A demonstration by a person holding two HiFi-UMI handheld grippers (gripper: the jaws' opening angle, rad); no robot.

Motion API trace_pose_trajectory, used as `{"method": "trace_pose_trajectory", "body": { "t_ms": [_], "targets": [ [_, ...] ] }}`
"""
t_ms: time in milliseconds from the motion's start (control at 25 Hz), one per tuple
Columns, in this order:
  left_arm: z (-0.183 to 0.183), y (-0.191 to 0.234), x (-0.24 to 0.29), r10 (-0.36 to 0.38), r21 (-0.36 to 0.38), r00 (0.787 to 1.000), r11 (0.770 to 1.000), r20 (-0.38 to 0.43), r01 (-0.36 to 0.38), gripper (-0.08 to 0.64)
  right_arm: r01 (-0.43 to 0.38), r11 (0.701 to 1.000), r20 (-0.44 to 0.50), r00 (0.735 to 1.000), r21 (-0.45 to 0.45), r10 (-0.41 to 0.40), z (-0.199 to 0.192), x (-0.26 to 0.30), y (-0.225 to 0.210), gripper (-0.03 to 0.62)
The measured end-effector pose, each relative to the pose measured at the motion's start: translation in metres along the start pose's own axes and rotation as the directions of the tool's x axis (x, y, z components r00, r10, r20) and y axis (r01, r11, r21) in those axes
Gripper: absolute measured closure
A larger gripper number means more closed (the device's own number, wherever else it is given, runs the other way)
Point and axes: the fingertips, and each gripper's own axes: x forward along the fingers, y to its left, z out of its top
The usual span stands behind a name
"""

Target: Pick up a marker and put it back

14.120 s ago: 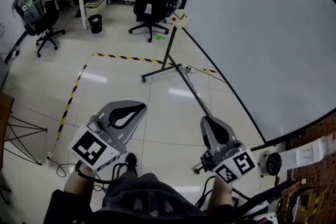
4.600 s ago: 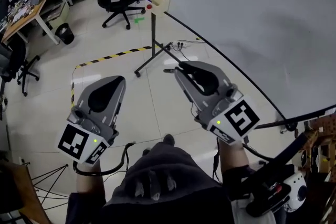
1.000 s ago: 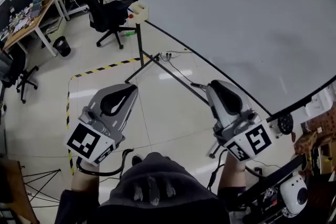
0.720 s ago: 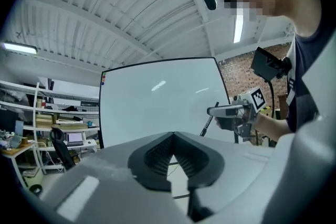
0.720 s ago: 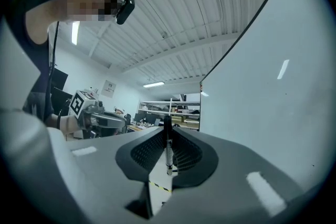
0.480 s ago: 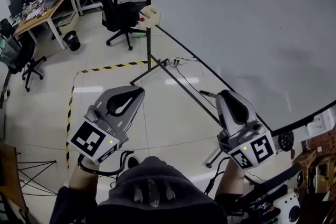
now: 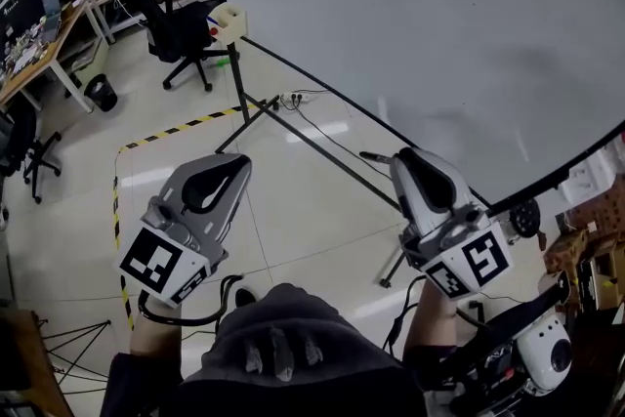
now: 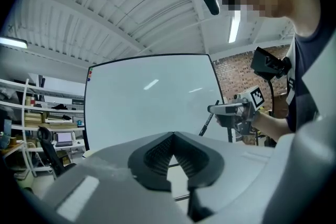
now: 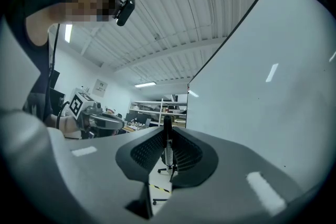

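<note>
Marker [image 9: 167, 143] pinched between jaws, right gripper [image 7: 397, 161]

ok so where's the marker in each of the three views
Head view: the marker sticks out of the right gripper, right of centre, below the whiteboard.
Left gripper view: right of centre, a dark slanted stick at the right gripper's tip, against the whiteboard.
Right gripper view: centre, upright between the jaws; whiteboard at right.
Shared landmark: the whiteboard.
</note>
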Motion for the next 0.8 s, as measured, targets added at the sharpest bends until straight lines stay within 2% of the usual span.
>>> {"method": "trace_pose_trajectory", "body": {
  "t_ms": [160,400,600,800],
  "targets": [
    [0.002,-0.008,0.011,-0.023,0.006,1.0,1.0,0.001,0.023,0.554,0.017,1.0,0.004,1.0,-0.001,-0.017,0.001,-0.009,-0.007,0.548],
    [0.0,-0.007,0.012,-0.019,0.002,1.0,1.0,-0.01,0.019,0.554,0.008,1.0,0.001,1.0,0.006,-0.008,-0.001,-0.007,-0.01,0.548],
    [-0.003,0.018,0.001,0.027,-0.008,1.0,1.0,-0.009,-0.027,0.554,-0.037,0.999,0.016,0.999,-0.008,0.037,0.005,0.025,-0.004,0.548],
    [0.002,0.048,0.0,0.058,-0.017,0.998,0.998,0.034,-0.057,0.554,-0.055,0.998,0.005,0.998,-0.031,0.055,0.011,0.051,-0.001,0.548]
  ]
}}
